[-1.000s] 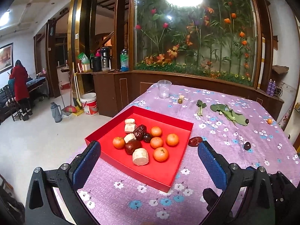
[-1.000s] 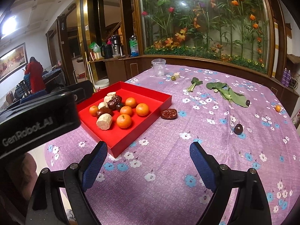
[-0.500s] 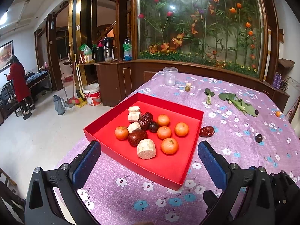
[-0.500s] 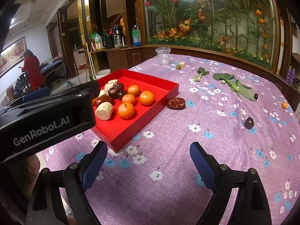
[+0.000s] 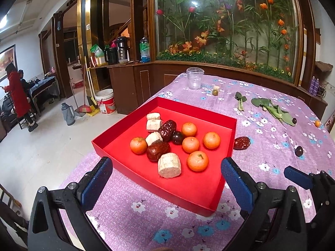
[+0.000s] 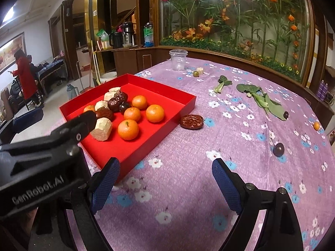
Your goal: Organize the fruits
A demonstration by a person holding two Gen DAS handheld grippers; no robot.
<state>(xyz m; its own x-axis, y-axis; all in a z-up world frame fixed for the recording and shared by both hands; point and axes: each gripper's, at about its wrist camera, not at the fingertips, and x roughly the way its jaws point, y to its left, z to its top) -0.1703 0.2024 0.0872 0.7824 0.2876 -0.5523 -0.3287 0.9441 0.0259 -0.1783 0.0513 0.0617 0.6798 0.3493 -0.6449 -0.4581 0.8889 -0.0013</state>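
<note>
A red tray (image 5: pixel 125 133) (image 6: pixel 180 106) on the purple flowered cloth holds several oranges (image 5: pixel 197 160), red dates (image 5: pixel 158 151), a dark plum and pale cut chunks (image 5: pixel 169 165). One red date (image 5: pixel 242 142) (image 6: pixel 191 121) lies on the cloth just right of the tray. A dark plum (image 6: pixel 278 149) and a small orange (image 6: pixel 316 126) lie farther right. My left gripper (image 5: pixel 166 181) is open and empty, above the tray's near edge. My right gripper (image 6: pixel 165 184) is open and empty over the cloth, right of the tray's near corner.
A clear plastic cup (image 5: pixel 195 81) stands at the table's far edge, with a green fruit (image 6: pixel 196 73) and a pale chunk beside it. Leafy greens (image 6: pixel 261 99) lie at the right rear. The table drops off to the floor on the left.
Both grippers have moved forward and lower toward the tray, so the fruit looks larger. Both stay open. No fruit has moved.
</note>
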